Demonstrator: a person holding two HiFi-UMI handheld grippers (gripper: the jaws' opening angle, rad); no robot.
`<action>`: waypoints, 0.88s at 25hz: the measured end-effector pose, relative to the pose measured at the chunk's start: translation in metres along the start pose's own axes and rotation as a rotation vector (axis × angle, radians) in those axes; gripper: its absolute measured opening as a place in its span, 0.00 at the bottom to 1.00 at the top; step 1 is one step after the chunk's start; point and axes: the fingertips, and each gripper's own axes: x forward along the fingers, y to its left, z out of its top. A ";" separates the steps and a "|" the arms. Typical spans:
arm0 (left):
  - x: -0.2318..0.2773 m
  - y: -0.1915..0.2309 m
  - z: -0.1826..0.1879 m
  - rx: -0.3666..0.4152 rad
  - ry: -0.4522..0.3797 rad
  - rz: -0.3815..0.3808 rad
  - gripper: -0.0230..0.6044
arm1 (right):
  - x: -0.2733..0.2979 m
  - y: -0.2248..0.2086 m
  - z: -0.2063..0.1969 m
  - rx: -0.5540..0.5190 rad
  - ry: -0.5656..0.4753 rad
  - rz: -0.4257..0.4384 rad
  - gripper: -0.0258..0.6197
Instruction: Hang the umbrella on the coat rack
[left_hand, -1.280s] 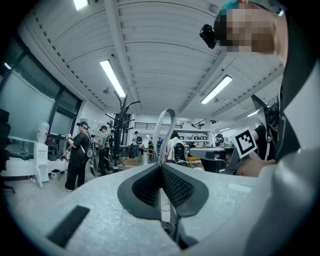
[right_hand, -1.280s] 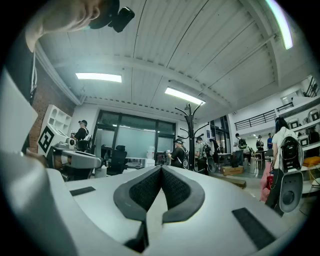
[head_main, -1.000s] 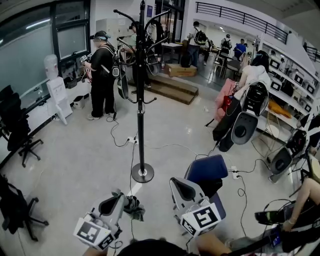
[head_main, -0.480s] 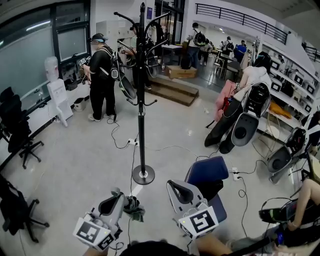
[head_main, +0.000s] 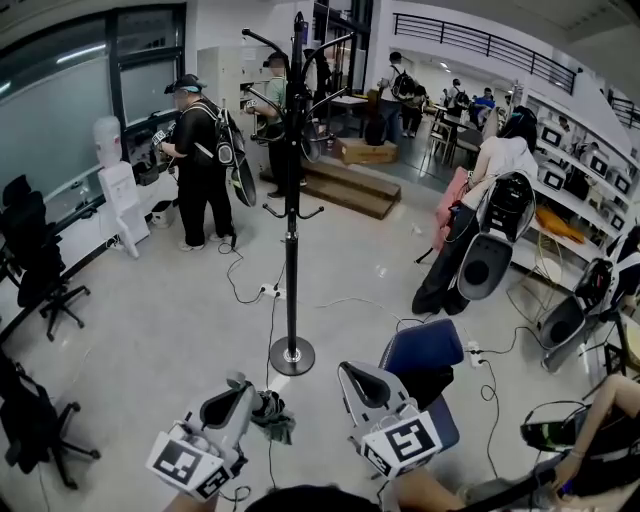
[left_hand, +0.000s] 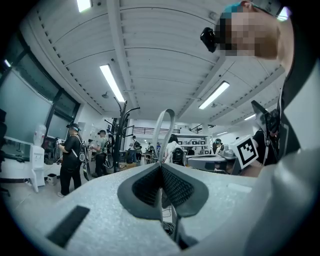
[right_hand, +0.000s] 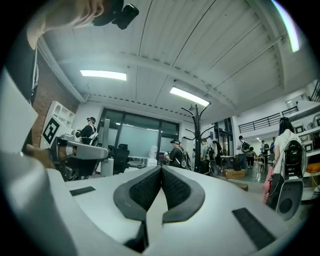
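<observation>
Left gripper (head_main: 236, 388) is clamped on the strap loop (left_hand: 165, 131), the folded umbrella (head_main: 270, 415) dangling beside it low down. Right gripper (head_main: 348, 372) is closed and empty. I'd lift the loop over a coat rack (head_main: 291, 200) hook.

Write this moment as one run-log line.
left gripper: shut on umbrella strap | right gripper: shut, empty | coat rack: ahead | umbrella: not hung

Head view steeply down, gripper views tilted up, sharing coat rack (head_main: 291, 230)
</observation>
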 end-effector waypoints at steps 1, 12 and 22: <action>-0.001 0.003 0.002 0.001 -0.004 -0.003 0.05 | 0.003 0.002 0.001 -0.002 0.001 -0.001 0.04; -0.021 0.050 0.001 0.005 -0.022 -0.062 0.05 | 0.043 0.039 0.000 0.004 -0.007 -0.040 0.04; -0.021 0.088 -0.008 -0.031 -0.022 -0.037 0.05 | 0.070 0.045 -0.009 -0.019 0.010 -0.039 0.04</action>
